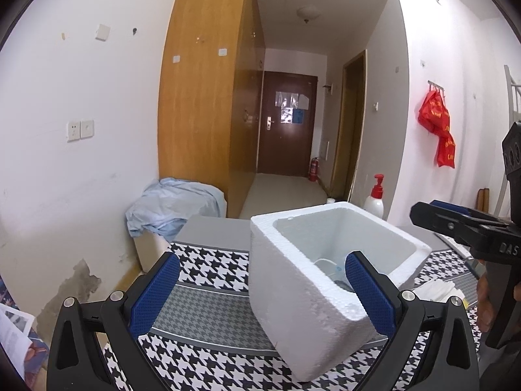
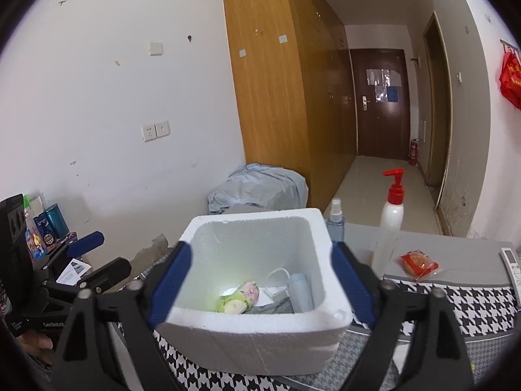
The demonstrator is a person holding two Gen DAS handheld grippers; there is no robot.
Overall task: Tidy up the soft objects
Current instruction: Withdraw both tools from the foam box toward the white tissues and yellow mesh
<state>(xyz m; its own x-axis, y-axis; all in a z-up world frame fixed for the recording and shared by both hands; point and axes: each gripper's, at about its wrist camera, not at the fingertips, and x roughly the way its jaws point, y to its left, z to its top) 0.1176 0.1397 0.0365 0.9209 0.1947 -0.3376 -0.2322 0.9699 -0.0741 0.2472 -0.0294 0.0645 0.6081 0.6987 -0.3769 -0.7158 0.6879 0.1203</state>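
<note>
Both claws gape empty: the right gripper point(image 2: 260, 280) frames the foam box point(image 2: 257, 335) at centre, probably releasing onto the floral roll point(image 2: 239, 299); the left gripper point(image 1: 260, 293) idles.

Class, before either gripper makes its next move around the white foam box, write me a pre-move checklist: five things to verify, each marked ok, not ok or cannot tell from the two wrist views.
1. Right gripper jaws wide open, nothing between the pads: ok.
2. Left gripper open, holding nothing: ok.
3. Foam box upright on the houndstooth cloth, mouth unobstructed: ok.
4. Soft things already inside, including a floral roll and a grey cloth: ok.
5. Red snack packet beside the pump bottle, outside the box; whether it counts as soft: cannot tell.
</note>
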